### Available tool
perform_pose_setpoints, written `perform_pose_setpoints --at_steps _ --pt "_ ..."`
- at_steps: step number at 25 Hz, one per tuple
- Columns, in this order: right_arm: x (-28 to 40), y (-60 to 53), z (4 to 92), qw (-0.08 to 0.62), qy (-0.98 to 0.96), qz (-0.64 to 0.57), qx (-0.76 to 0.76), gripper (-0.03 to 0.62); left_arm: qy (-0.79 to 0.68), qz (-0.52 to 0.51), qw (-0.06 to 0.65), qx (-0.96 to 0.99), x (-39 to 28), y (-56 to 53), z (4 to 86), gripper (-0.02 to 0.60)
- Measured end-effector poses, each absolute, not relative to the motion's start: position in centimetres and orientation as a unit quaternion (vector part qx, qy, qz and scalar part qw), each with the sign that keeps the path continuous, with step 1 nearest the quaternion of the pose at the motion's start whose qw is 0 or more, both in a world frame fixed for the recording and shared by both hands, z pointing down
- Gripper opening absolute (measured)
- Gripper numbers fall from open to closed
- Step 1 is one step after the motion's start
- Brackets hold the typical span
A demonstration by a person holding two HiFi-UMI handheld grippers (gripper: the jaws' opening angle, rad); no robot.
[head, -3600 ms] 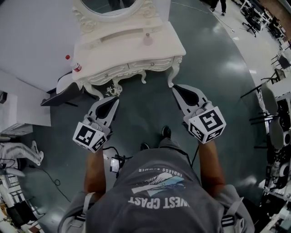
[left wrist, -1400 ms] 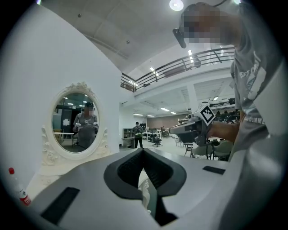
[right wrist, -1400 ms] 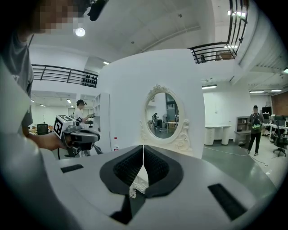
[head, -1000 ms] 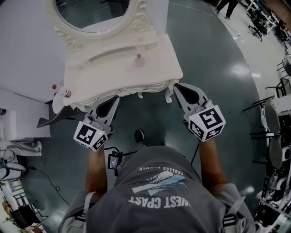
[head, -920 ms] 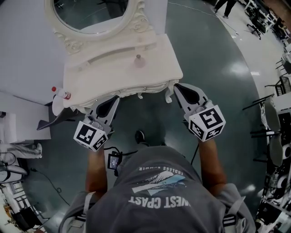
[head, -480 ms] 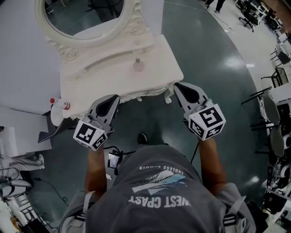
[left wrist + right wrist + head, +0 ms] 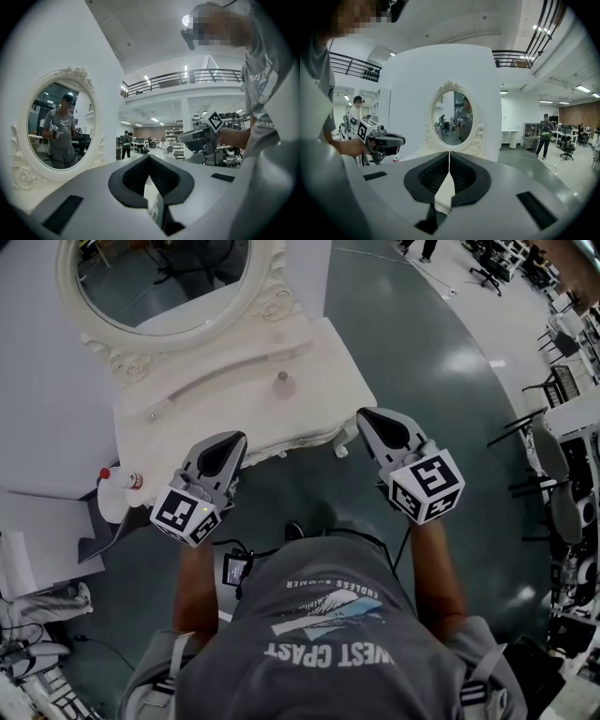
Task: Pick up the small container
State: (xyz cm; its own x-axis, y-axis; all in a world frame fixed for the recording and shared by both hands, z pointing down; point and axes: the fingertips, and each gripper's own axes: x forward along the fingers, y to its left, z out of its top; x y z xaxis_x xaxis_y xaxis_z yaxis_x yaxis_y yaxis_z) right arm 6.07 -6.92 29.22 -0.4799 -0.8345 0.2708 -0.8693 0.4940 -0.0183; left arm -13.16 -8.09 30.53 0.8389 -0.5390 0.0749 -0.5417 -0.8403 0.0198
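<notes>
1. Head view: my left claw (image 7: 231, 440) and right claw (image 7: 365, 415) hover at the front edge of the white vanity desk (image 7: 187, 418), one near each front corner.
2. Both claws are pressed together, with nothing between them.
3. The small container (image 7: 280, 383) stands upright on the desk, beyond and between my claws, touching neither, below the oval mirror (image 7: 159, 277).
4. A red-capped bottle (image 7: 117, 477) sits by the desk's left end.

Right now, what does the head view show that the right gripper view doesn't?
Only the head view shows the small pale pink container standing on the white carved vanity table. Only the right gripper view shows the black balcony railing overhead and a person reflected in the white-framed oval mirror. Both show the table, the mirror and the shut left gripper.
</notes>
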Motion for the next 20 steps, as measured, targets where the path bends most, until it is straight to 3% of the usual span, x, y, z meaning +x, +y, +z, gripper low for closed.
perform_pose_setpoints --at_steps 20 --pt "2.0 -17.5 30.5 0.116 -0.899 0.076 0.415 0.029 -0.365 0.043 0.052 0.929 -17.9 -15.5 33.8 0.016"
